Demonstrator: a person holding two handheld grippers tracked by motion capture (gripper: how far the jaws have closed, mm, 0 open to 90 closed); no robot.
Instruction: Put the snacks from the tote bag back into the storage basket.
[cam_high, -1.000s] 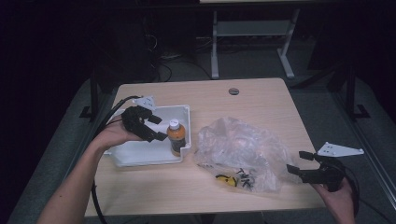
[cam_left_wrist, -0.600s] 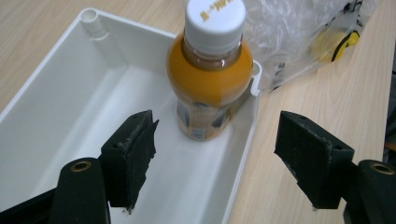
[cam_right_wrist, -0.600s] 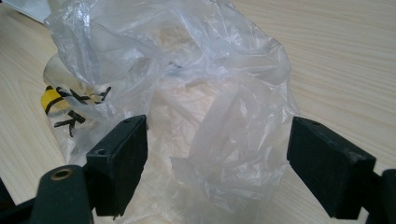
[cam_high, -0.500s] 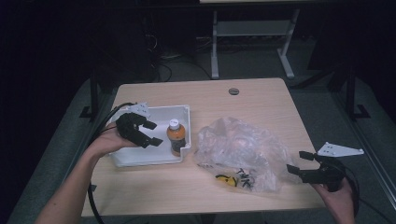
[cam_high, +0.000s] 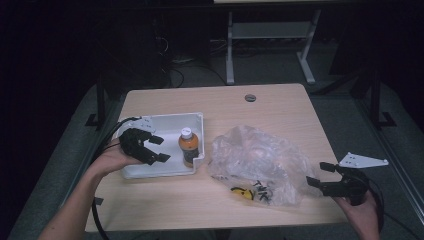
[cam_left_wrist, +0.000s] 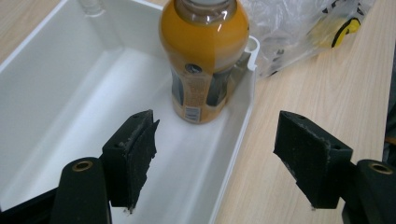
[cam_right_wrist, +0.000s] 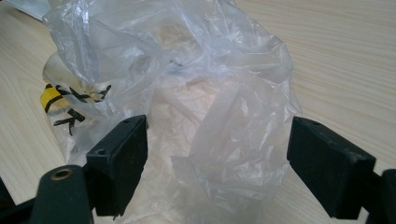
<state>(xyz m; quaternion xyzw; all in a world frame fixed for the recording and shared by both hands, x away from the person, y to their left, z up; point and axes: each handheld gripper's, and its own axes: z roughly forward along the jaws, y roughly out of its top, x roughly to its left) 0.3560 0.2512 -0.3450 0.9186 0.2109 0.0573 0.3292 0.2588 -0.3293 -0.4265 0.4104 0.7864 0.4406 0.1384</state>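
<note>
- Bottle (cam_high: 188, 146) of orange drink stands upright in the white tray (cam_high: 165, 121), its long axis vertical and its white cap pointing up.
- It sits at the tray's right end, close against the notched corner of the wall next to the plastic bag (cam_high: 260, 160).
- From the left gripper view, the bottle (cam_left_wrist: 204, 56) rises straight ahead, beyond the two jaw tips and between their lines, apart from both.
- Left gripper (cam_high: 156, 148) hangs over the left half of the tray, jaws spread wide and holding nothing; it points toward the bottle, which stands just to its right.
- In its own view one jaw hangs over the tray floor (cam_left_wrist: 70, 116) and the other over the wooden table (cam_left_wrist: 289, 79), outside the tray wall.
- Right gripper (cam_high: 317, 174) rests near the table's right front corner, jaws apart and empty, aimed at the crumpled clear bag (cam_right_wrist: 187, 98).
- Bag lies on the table (cam_high: 210, 100) between tray and right gripper, with a yellow-and-black item (cam_high: 242, 191) inside near its front edge.
- Bottle is well apart from the right gripper, with the bag between them.
</note>
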